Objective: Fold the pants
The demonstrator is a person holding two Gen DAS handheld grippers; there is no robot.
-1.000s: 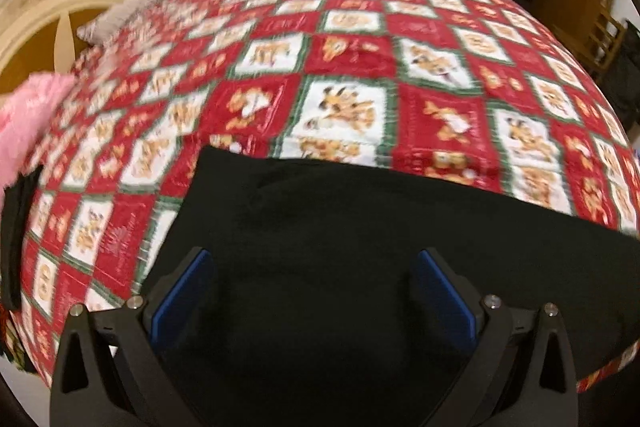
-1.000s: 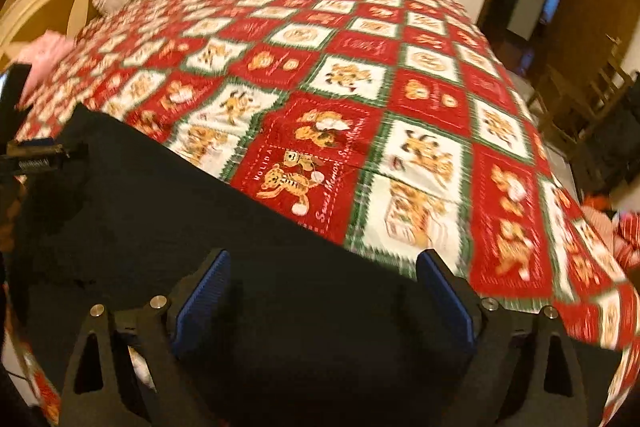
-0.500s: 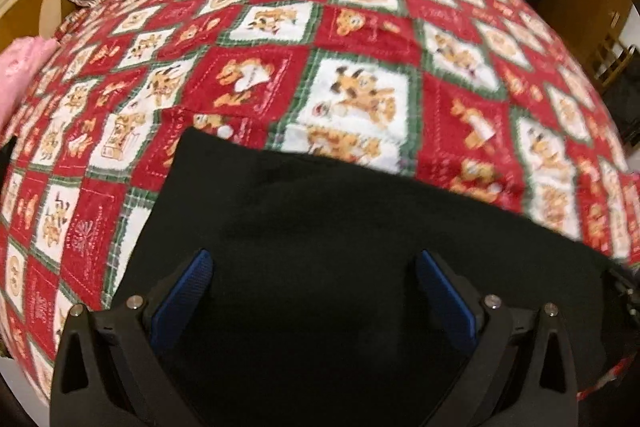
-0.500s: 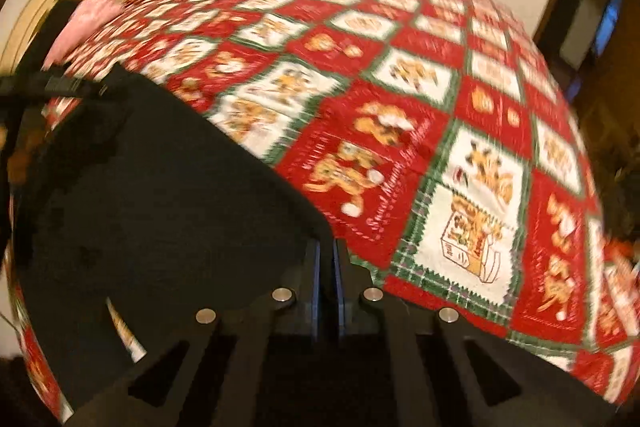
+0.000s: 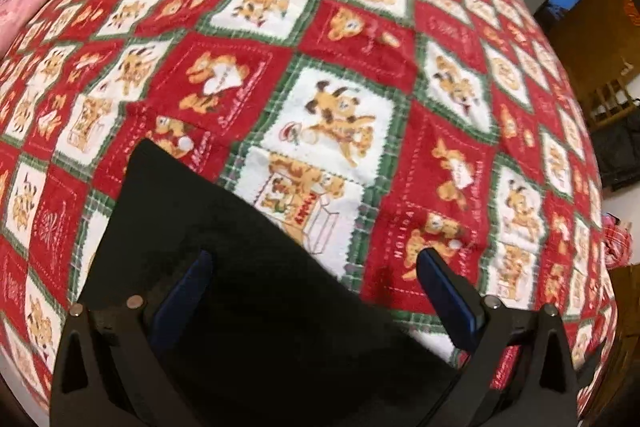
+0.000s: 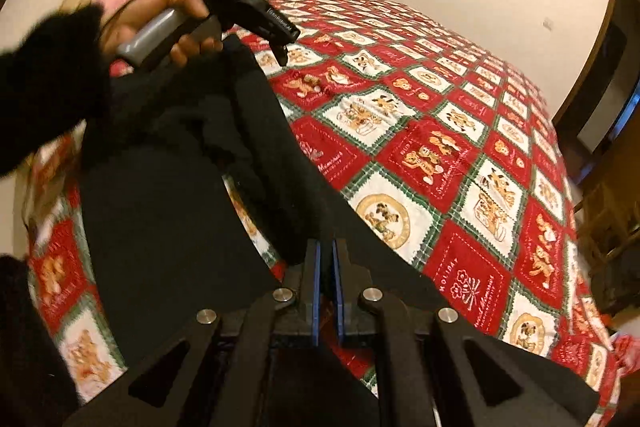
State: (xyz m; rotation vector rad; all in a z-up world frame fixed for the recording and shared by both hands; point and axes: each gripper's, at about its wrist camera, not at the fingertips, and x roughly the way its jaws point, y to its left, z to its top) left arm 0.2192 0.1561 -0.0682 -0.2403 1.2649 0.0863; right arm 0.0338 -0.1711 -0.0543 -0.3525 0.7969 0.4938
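Right gripper (image 6: 326,259) clamped on black soft fabric pants (image 6: 168,195) edge; left gripper (image 5: 316,279) spread wide, empty. Advised carrying fold across level, edges aligned.

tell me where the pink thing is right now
The pink fabric lies at the bed's far left edge in the left wrist view, beside the red quilt; in the right wrist view it sits behind the hand.

bed (image 5: 460,67): red patchwork blanket; black pants (image 5: 248,267) on near edge; pink item (image 5: 16,11), perhaps clothing

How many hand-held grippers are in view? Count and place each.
2. The left hand-held gripper hangs open over the black pants; the right hand-held gripper is shut on them. None seems hidden.
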